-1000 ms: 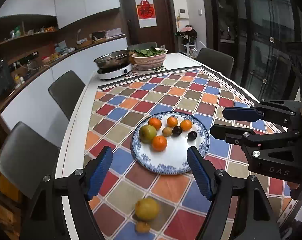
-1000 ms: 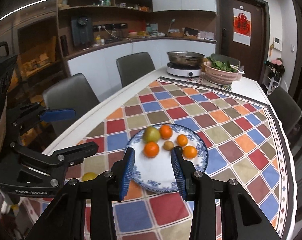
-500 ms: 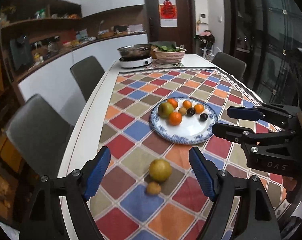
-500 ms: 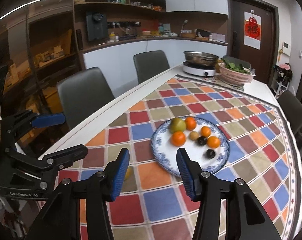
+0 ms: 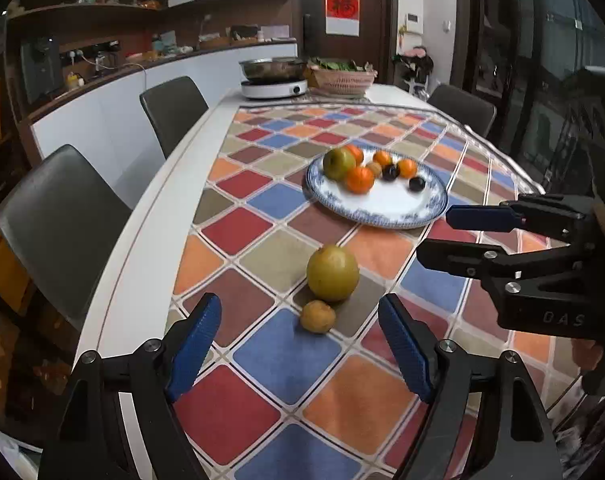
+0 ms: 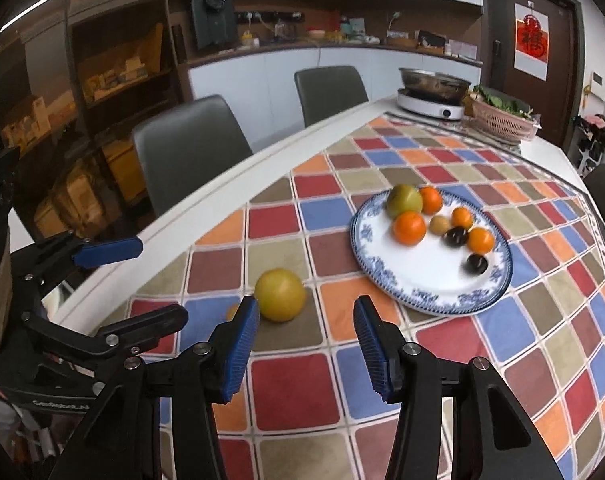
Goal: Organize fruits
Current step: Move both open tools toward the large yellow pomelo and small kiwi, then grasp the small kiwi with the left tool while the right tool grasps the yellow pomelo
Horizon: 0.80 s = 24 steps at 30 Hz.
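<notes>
Where the room opens behind the long white worktop, dark wood shelving w/ clutter runs along the wall above a white counter, and a dark door carries a red paper hanging. Glass panels w/ dark frames line the other side. Grey chairs stand along the worktop's left edge, one more at far right.

Worktop is covered most of its length by a chequered cloth: red, blue, orange, olive, brown diamonds w/ pale borders. Far end: a white induction hob w/ a steel pan on it, and just beside it a pink basket of leafy greens.

Mid-cloth sits a blue-and-white plate. On it: a green-yellow fruit, four oranges, a small tan fruit, two dark plums, grouped toward the far half; near half bare.

Off the plate, nearer the cameras, a yellow-green apple rests on the cloth w/ a small brownish fruit touching or nearly touching its near side.

Left hand-held gripper: blue pads wide apart, nothing between them, both loose fruits just ahead of the gap. Right hand-held gripper: jaws have just been opening, now moderately apart, empty, apple just beyond its left pad.
</notes>
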Motion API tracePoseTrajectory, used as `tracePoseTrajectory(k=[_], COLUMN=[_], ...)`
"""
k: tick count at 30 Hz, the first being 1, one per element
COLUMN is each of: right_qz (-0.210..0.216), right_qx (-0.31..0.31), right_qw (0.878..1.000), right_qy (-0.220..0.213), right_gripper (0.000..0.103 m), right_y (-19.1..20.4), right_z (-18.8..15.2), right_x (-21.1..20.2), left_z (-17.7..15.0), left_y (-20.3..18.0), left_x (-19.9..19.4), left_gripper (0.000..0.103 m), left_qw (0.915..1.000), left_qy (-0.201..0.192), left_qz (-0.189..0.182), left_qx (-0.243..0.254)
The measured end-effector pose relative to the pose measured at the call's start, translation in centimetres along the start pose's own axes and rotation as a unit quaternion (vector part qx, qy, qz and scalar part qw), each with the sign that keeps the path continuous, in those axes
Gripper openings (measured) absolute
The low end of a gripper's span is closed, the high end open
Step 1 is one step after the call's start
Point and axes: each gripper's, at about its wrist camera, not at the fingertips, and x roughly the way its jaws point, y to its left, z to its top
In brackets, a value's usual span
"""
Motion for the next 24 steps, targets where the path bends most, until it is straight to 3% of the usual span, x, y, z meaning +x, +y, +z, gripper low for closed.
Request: tracePoseTrajectory(k=[5, 16, 24], right_qz=[-0.006, -0.02, -0.022], right_qx=[0.002, 0.005, 0.012], right_qw=[1.0, 0.998, 0.997], right_qy=[0.029, 0.064, 0.077], right_gripper=[0.05, 0.05, 0.05], right_y=[-0.1, -0.3, -0.7], right_z=[-0.8, -1.6, -1.8], right_x=[1.8, 4.3, 5.3], left_z=[-0.6, -1.2, -1.5], left_y=[0.3, 0.8, 0.7], left_x=[1.9, 6.4, 8.0], left_gripper=[0.081, 0.076, 0.049], left_qw=[0.9995, 0.997, 0.9949], left_qy=[0.006, 0.052, 0.068], left_qz=[-0.029, -0.054, -0.072], left_qx=[0.013, 0.018, 0.016])
